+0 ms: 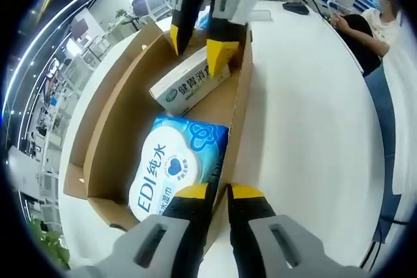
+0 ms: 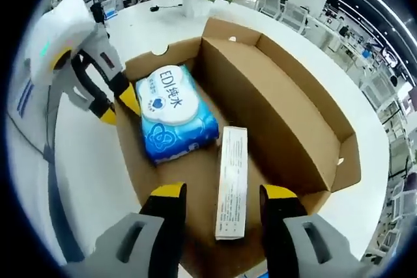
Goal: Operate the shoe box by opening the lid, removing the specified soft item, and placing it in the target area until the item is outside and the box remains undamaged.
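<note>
A white table [image 2: 98,180] holds an open cardboard shoe box [image 2: 273,105], its lid folded back. Inside lie a blue-and-white wipes pack [image 2: 174,114] and a slim white carton [image 2: 232,180].

The wipes pack, judged the soft item, lies flat at one end of the box, long axis along the box's length. The left gripper [image 2: 111,102] is nearer it: its jaws straddle the box wall just beside the pack, nearly closed around the cardboard edge. The right gripper [image 2: 225,194] hovers released above the opposite end, its jaws spread either side of the carton, the pack ahead of them.

The pack reads "EDI" and "纯水" beside a dark blue heart. In the left gripper view the carton carries green Chinese characters, "健胃消食".
</note>
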A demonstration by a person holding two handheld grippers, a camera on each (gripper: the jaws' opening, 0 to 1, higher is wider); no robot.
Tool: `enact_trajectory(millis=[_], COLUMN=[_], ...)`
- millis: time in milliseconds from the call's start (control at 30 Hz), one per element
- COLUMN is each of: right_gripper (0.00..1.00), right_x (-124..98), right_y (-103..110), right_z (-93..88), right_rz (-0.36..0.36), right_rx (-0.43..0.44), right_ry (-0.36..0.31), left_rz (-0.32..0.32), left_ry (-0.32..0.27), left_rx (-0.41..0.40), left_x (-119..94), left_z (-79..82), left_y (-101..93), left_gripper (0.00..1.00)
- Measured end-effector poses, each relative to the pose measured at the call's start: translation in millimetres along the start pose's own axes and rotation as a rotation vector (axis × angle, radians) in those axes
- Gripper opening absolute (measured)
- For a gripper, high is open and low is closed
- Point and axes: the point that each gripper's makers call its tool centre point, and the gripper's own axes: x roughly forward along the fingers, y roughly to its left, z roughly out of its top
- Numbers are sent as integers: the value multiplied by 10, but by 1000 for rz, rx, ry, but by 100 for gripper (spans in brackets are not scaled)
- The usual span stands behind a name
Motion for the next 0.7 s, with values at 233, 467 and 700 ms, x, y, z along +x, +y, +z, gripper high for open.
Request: enact_trajectory(millis=[233, 467, 700], right_gripper=[56, 52, 44], right_x=[175, 252, 313], right_y=[4, 4, 20], right_z=[-46, -120, -152], right_rz=[41, 70, 78], right_rx=[16, 105, 97], right_ry=[33, 62, 77], left_rz=[0, 2, -8], left_ry=[0, -1, 0], left_rx=[-4, -3, 1], left_x=[-2, -5, 7], left_z=[-9, -8, -12], left_y=[-2, -4, 9], left_gripper=[10, 10, 10])
